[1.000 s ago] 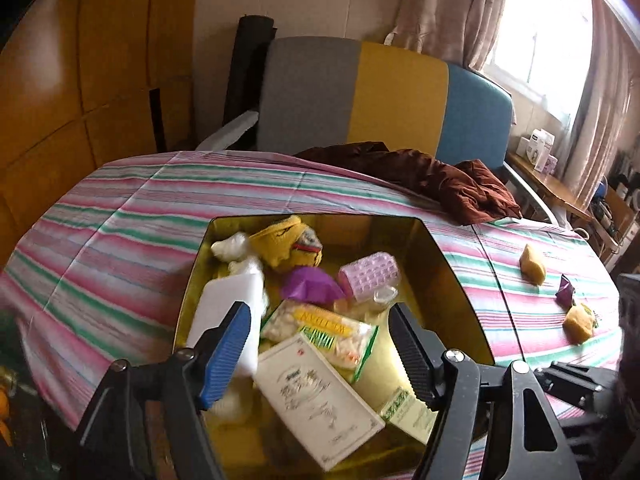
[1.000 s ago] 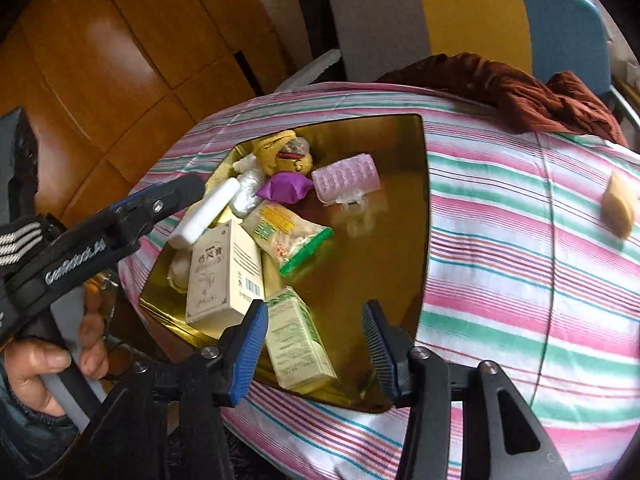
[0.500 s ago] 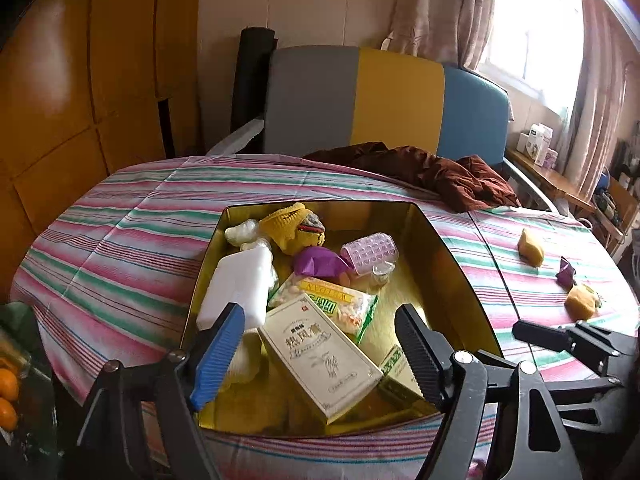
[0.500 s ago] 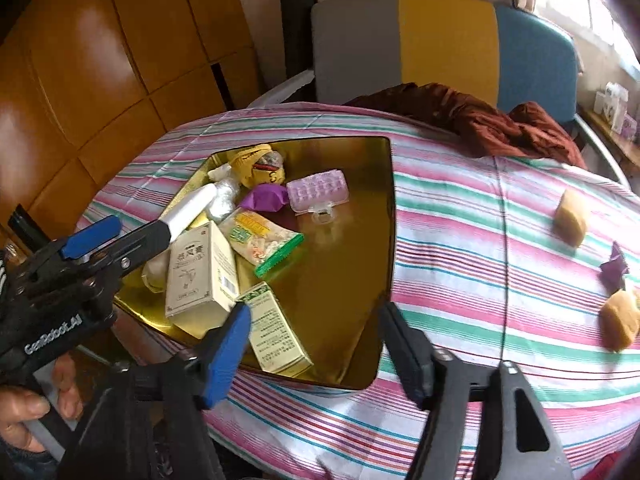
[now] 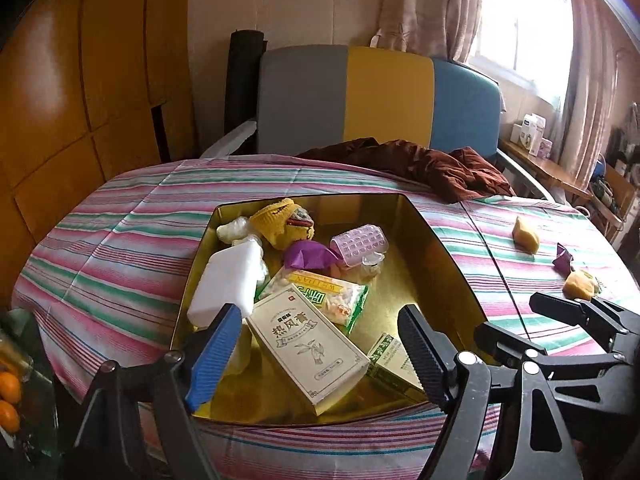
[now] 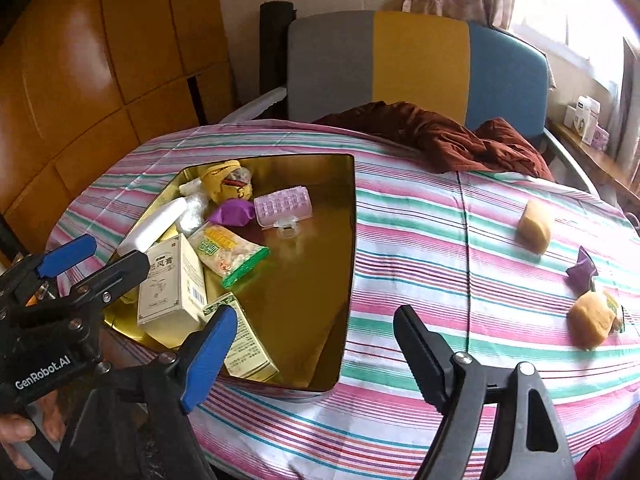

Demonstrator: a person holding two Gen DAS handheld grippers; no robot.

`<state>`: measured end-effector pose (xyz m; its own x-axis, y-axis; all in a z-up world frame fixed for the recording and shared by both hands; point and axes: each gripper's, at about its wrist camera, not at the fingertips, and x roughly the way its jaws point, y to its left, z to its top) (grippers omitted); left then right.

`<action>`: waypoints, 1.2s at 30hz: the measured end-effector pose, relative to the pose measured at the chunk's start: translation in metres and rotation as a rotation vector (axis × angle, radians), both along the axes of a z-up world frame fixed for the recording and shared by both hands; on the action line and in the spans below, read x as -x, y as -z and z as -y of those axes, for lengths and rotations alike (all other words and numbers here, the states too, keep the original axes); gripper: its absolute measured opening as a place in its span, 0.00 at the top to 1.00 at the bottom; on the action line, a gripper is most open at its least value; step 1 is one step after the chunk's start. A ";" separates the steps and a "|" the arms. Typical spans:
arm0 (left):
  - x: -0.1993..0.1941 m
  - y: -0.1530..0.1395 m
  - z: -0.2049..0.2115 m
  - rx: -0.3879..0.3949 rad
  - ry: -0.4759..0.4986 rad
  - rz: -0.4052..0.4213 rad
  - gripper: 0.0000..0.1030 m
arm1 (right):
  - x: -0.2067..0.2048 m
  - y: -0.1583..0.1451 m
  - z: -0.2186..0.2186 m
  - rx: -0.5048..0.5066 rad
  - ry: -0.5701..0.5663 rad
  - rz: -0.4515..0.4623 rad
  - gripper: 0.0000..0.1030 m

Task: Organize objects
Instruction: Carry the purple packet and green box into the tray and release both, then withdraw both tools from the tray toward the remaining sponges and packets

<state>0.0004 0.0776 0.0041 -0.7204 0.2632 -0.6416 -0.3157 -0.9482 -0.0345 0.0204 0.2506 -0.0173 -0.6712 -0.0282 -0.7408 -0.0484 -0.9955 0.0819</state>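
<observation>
Both the left gripper (image 5: pixel 316 354) and right gripper (image 6: pixel 314 354) are opening, empty; the crowded gold tin (image 6: pixel 352 240) risks jostling when the loose buns (image 6: pixel 536 226) arrive.

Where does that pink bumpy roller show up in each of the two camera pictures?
Left wrist view: pink roller lies centre, in the gold tray's far half.
Right wrist view: pink roller lies left of centre, upper tray.
Shared landmark: the purple wrapper just left of it.
</observation>
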 end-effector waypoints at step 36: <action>-0.016 -0.023 -0.072 0.060 0.217 -0.067 0.15 | -0.023 0.000 -0.137 -0.028 0.332 0.063 0.20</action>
